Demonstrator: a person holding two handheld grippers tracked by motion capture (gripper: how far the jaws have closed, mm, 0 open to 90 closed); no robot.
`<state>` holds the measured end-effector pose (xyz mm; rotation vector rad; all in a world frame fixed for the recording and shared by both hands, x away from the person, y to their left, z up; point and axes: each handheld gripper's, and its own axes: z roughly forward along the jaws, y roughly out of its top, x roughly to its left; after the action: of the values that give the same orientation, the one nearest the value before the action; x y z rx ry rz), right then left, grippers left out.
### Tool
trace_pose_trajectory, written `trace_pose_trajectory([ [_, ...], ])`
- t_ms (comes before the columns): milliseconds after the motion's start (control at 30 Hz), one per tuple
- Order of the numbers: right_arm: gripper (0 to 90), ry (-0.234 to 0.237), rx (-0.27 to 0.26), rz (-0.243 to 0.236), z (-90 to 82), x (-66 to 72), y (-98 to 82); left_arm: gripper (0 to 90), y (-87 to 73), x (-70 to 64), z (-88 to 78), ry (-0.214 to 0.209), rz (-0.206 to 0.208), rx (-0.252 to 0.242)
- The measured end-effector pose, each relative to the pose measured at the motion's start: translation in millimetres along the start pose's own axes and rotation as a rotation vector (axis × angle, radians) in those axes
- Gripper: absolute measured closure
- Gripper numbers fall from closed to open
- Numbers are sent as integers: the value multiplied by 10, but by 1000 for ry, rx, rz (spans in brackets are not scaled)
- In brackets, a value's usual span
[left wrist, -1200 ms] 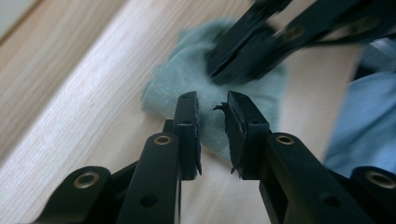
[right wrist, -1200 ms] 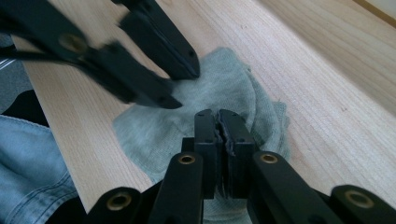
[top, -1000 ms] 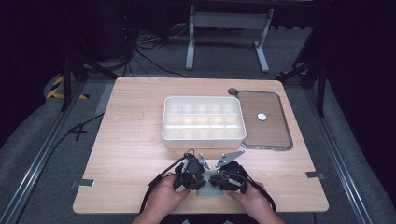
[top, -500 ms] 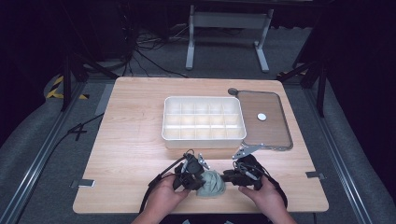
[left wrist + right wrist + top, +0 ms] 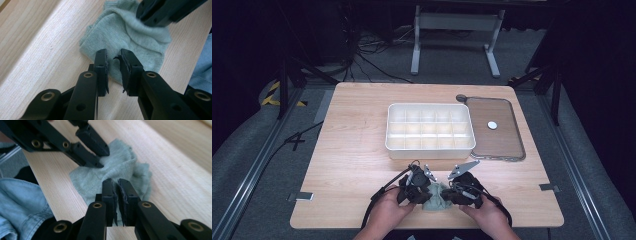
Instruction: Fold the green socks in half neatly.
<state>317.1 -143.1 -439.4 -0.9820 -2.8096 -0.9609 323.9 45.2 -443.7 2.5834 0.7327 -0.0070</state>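
Where seen along its own length, left gripper point(image 5: 113, 53): jaws parted by a narrow gap, tips set down over the near edge of the grey-green cloth point(image 5: 112, 27), fabric showing through the gap, no firm pinch evident. Right gripper point(image 5: 115, 181): jaws drawn almost together, only a sliver between the worn pads, tips at a raised fold of the cloth; whether fabric is caught there cannot be told.

Cloth: crumpled in a loose heap, lying on the table point(image 5: 357, 130) at its near edge, between the two hands.

Change noted: half a second ago the right gripper held off to the right with the cloth lying exposed beside it; now back in against the cloth's right side, facing the left gripper across it. Judged a re-grip, both tools gathering the heap for folding or lifting.

Beyond: white compartment box point(image 5: 430, 107) at mid-table, its cells bare; brown tray point(image 5: 494, 145) just beside it to the right. Both well apart from the cloth.
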Motion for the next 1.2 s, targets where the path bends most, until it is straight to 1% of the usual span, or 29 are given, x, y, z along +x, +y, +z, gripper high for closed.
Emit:
trace_pose_trajectory([
  [33, 834, 1, -14, 6, -36, -6, 1, 760, 0, -2, 1, 1, 0, -1],
  [67, 834, 12, -29, 3, -67, -9, 4, 760, 1, -3, 1, 2, 1, 0],
  [133, 838, 44, -51, -15, -95, 20, 8, 760, 1, -7, 2, 4, -1, -1],
  [167, 843, 38, -43, -30, -76, 50, 13, 759, 2, -6, 1, 3, -1, -1],
  [200, 848, 34, -33, -34, -52, 62, 15, 760, 2, -2, -1, 1, 3, -2],
  [267, 857, 34, 1, -42, 39, 72, 12, 759, -3, -5, -5, -2, -2, -9],
  [300, 861, 26, 13, -36, 78, 68, 6, 755, -3, 1, -16, -5, 0, -9],
  [333, 865, 25, 17, -28, 100, 53, 0, 751, -10, 5, -32, -11, -10, -11],
  [367, 869, 31, 13, -20, 102, 35, -5, 743, -19, 29, -55, -20, -9, -22],
  [400, 869, 31, 13, -20, 102, 35, -5, 730, -19, 29, -55, -20, -9, -22],
  [433, 872, 18, 13, -15, 100, 4, -10, 720, -55, 72, -109, -30, -28, -47],
  [467, 872, 18, 13, -15, 100, 4, -10, 718, -55, 72, -109, -30, -28, -47],
  [533, 871, 14, 8, -8, 97, -9, -26, 714, -105, 133, -170, -18, -42, -59],
  [567, 871, 16, 6, -9, 95, -14, -30, 714, -153, 196, -202, -19, -74, -65],
  [600, 872, 19, 7, -5, 92, -17, -33, 714, -179, 232, -213, -17, -90, -54],
  [633, 873, 25, 4, 1, 93, -29, -39, 715, -191, 247, -206, -14, -96, -53],
  [667, 874, 29, 1, 3, 97, -36, -41, 717, -198, 260, -198, -12, -101, -37],
  [733, 876, 27, 4, 7, 94, -43, -42, 726, -200, 264, -175, -12, -99, -30],
  [800, 879, 33, -1, 12, 100, -58, -50, 731, -182, 234, -115, -4, -78, 10],
  [833, 880, 35, -4, 14, 104, -65, -53, 734, -176, 207, -85, 0, -79, 21],
  [867, 881, 39, -7, 14, 106, -72, -55, 736, -166, 192, -65, 4, -60, 37],
  [900, 882, 43, -4, 19, 103, -80, -57, 736, -160, 176, -52, -3, -47, 37],
  [933, 883, 46, -7, 24, 105, -87, -62, 739, -152, 159, -45, -11, -45, 39],
  [967, 884, 49, -13, 17, 104, -98, -67, 739, -147, 148, -41, -17, -44, 41],
  [1033, 885, 48, -13, 26, 102, -99, -73, 739, -139, 138, -38, -25, -39, 44],
  [1067, 885, 50, -16, 28, 104, -100, -75, 738, -134, 138, -31, -37, -26, 39],
  [1133, 885, 47, -16, 26, 105, -93, -76, 735, -127, 121, -40, -44, -9, 24],
  [1167, 885, 46, -14, 26, 103, -91, -75, 731, -125, 108, -53, -48, -7, -6],
  [1200, 885, 47, -14, 29, 103, -91, -73, 726, -116, 101, -74, -58, -5, -21],
])
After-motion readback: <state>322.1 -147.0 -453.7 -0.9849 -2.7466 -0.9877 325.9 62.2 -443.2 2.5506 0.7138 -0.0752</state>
